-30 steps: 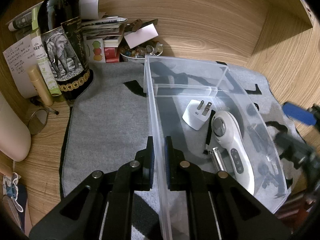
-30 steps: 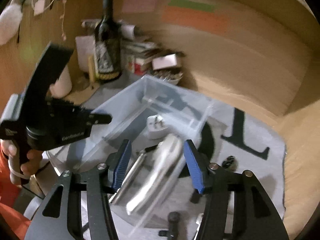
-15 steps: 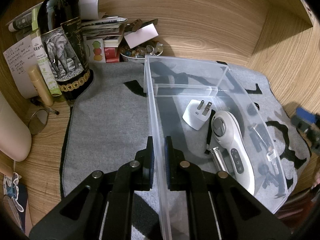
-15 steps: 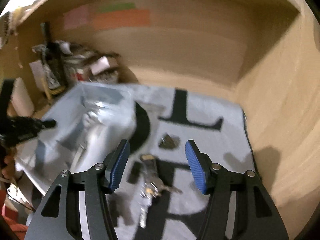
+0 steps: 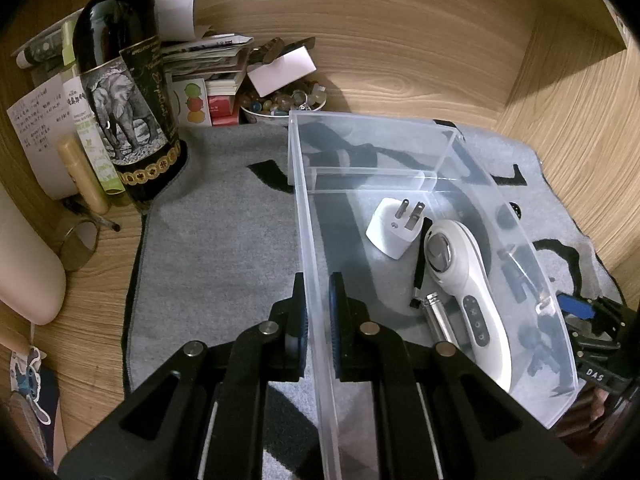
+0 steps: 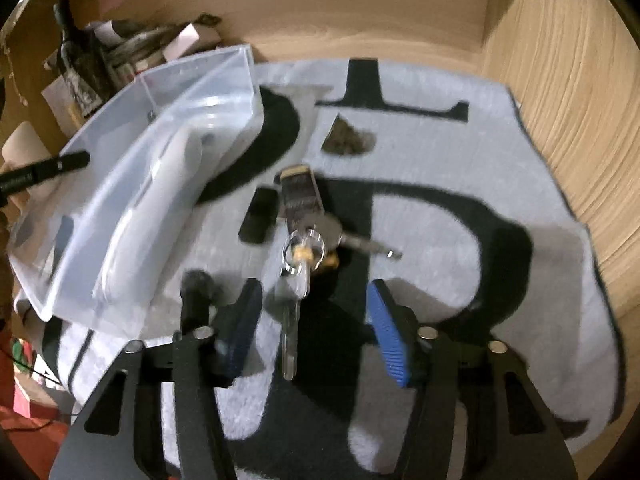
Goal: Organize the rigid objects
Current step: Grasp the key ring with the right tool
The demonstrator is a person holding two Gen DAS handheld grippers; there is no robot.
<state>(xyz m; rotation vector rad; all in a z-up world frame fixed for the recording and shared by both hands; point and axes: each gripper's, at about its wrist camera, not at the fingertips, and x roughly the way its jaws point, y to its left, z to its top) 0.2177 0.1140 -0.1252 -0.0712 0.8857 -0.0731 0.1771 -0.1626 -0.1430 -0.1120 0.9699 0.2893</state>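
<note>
The wall of the clear plastic box [image 5: 310,240] is pinched between the closed jaws of the left gripper [image 5: 318,312]. One pad is pressed on the outside of the wall and one on the inside. The box is set on a grey mat [image 5: 216,232] with big black letters. Inside the box, a white plug adapter [image 5: 390,228] is seen with its metal prongs up. Just beside it a white handheld device [image 5: 466,292] with buttons is laid, and a small silver tube [image 5: 436,312] is tucked against its side. Past the box, a dark wine bottle [image 5: 124,92] with an elephant on its label is stood at the mat's edge. A bowl of small stones [image 5: 280,100] and a pile of papers are kept by the wooden wall.

The jaws of the right gripper [image 6: 312,328] are being closed, but nothing is pressed by the blue pads. A bunch of keys [image 6: 304,240] is laid on the mat, and one long key of the bunch is reached down between the pads without being touched. A small black block [image 6: 260,216] is laid just beside the keys. A dark, rough lump [image 6: 348,140] is seen farther off on the mat. The box is seen to the left of the keys, apart from them.
</note>
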